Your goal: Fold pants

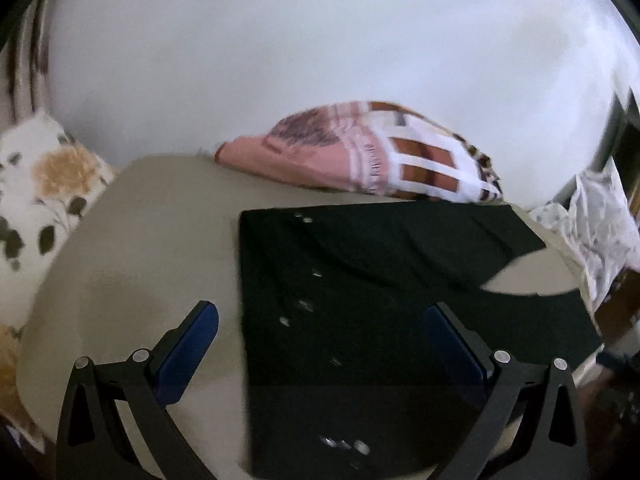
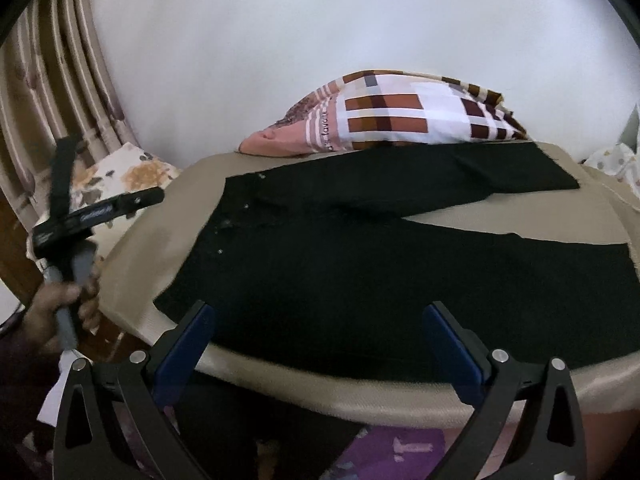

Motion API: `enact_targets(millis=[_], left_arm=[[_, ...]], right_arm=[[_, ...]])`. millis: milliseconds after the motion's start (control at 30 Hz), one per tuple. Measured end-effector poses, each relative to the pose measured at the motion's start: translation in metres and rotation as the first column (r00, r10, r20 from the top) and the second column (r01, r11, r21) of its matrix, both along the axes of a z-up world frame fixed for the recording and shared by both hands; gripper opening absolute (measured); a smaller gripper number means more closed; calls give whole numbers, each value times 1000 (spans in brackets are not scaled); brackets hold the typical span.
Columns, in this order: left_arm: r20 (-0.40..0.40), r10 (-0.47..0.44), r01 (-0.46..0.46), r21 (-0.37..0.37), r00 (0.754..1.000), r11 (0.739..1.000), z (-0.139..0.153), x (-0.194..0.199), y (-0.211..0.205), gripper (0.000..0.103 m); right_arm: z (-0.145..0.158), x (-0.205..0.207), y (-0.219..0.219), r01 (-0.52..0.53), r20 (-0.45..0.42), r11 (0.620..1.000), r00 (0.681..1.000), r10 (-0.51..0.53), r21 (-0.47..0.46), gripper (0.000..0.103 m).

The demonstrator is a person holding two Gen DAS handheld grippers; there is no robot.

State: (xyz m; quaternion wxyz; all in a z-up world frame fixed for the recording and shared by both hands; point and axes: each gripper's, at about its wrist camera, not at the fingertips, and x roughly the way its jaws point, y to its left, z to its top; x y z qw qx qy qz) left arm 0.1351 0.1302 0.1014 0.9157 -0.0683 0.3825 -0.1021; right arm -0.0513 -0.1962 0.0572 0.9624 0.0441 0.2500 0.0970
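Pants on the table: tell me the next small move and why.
Probably lower the right gripper onto the near leg's edge and pinch it. The black pants lie flat on the tan table with both legs spread in a V, nothing folded yet. Both grippers are open and empty; the left gripper hovers over the waistband end.

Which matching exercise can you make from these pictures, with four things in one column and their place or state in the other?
Things:
1. black pants
2. checked pillow
3. left tool
4. floral cushion

Places or states:
A. open, above the waist end of the pants
B. at the far edge of the table, by the white wall
C. spread flat on the beige table, legs apart
D. beside the table, off its left side

Pairs: 1-C, 2-B, 3-A, 4-D
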Motion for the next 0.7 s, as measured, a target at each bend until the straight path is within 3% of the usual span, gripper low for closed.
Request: enact_targets(millis=[200,267,333,467,600,700], left_arm=[[-80,-69,58,-127,994,990,-33,94,39,99],[-103,-82,70,-114,991,991,-41,123,41,80],[-150,-103,84,-126,983,988,-55,158,45,70],[-226,-125,88,-167,966,982,-89,211,62,69],[-277,-176,99,-269,945,958,-121,236,72,69],[-319,-202,132,-228,926,965,-138,252,64,69]], right_arm=[[-4,33,-1,14,-31,1000,999,-15,-12,103],[-5,47,-2,13,-52,1000,999,-14,-13,103],[-7,59,-4,18,-67,1000,998,-19,-13,103],[-14,77,-8,24,-106,1000,994,-25,-10,103],[-26,90,-14,33,-164,999,986,-34,-7,103],[-35,100,-17,39,-208,999,978,-37,3,103]])
